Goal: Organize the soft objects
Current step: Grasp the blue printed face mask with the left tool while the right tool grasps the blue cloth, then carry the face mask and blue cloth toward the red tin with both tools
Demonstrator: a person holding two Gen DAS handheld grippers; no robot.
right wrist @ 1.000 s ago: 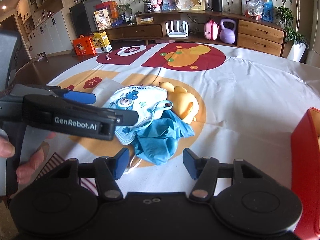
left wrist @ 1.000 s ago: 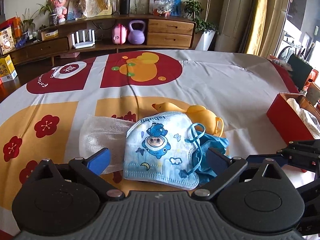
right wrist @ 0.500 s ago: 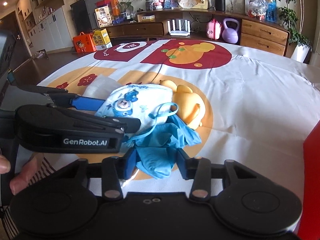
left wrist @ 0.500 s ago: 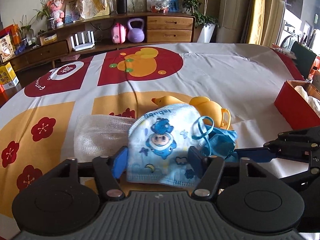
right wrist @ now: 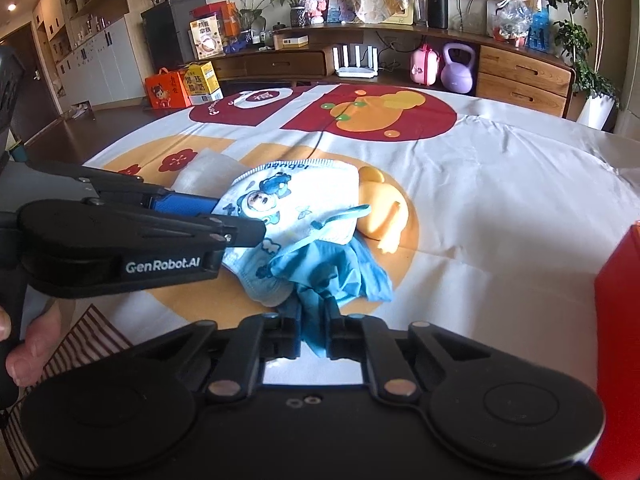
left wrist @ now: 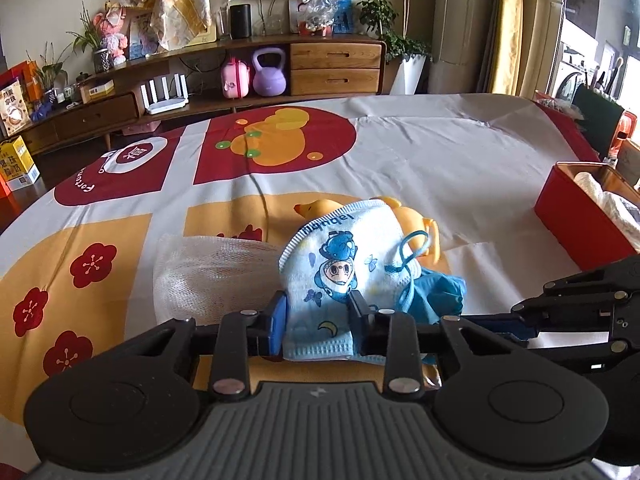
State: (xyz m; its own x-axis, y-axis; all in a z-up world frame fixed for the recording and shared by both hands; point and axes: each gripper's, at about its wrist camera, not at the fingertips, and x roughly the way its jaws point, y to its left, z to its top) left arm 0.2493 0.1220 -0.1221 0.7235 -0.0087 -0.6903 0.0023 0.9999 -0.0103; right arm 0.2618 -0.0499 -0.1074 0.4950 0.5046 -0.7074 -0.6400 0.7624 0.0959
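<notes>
A child's face mask (left wrist: 332,268) with blue cartoon prints lies on the tablecloth; it also shows in the right wrist view (right wrist: 288,216). My left gripper (left wrist: 318,320) is shut on the mask's near edge. A crumpled blue glove (right wrist: 332,272) lies beside the mask, and shows in the left wrist view (left wrist: 434,294). My right gripper (right wrist: 313,330) is shut on the glove's near end. A yellow rubber duck (left wrist: 412,220) lies behind both. A white mesh cloth (left wrist: 208,276) lies left of the mask.
A red box (left wrist: 580,220) with white cloth in it stands at the right; its wall shows in the right wrist view (right wrist: 618,320). The patterned tablecloth (left wrist: 400,160) covers the table. A wooden sideboard (left wrist: 280,68) runs along the far wall.
Both grippers moved forward and closed: the left onto the mask's near edge, the right onto the blue glove. The mask's front edge now stands raised.
</notes>
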